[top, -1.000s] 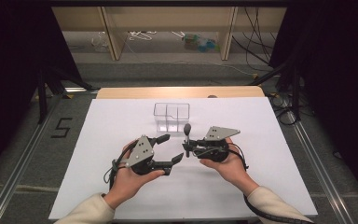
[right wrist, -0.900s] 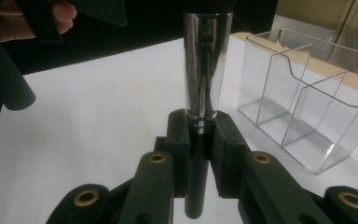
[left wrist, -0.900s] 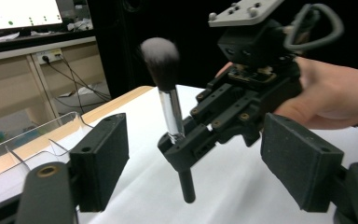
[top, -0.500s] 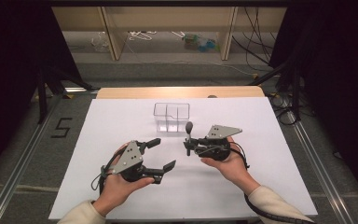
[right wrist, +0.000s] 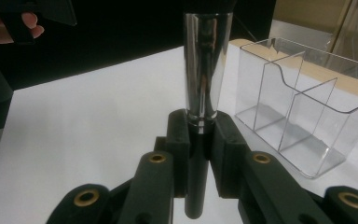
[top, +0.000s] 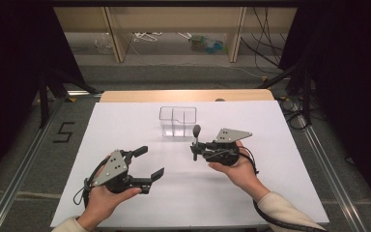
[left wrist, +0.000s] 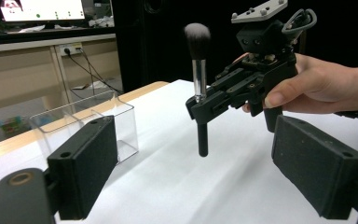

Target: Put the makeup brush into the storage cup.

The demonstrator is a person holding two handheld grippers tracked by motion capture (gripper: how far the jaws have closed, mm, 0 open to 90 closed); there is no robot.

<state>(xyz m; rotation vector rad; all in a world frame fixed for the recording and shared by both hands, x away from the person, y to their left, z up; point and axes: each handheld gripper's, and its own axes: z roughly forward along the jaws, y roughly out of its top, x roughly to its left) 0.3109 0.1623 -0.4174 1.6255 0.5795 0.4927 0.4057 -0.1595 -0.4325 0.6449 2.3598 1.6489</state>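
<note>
A makeup brush (top: 196, 137) with a dark handle, chrome ferrule and soft head stands upright above the white table. My right gripper (top: 194, 149) is shut on its handle, seen close in the right gripper view, where the jaws (right wrist: 200, 135) clamp just below the ferrule of the brush (right wrist: 204, 70). My left gripper (top: 150, 161) sits lower left of it, apart from the brush; its jaws have just been opening and nothing is between them. In the left gripper view the wide pads (left wrist: 84, 168) frame the brush (left wrist: 197, 74) and the right gripper (left wrist: 205, 105) farther off.
A clear plastic organizer (top: 176, 121) with divided compartments stands on the white table sheet (top: 280, 145) just behind the brush, also seen as the organizer (right wrist: 298, 98) to the right of the jaws. Dark floor and rails flank the table.
My left gripper has drawn back from the brush toward the left and the near edge, and its jaws have spread wider. The right gripper and the brush have stayed in place.
</note>
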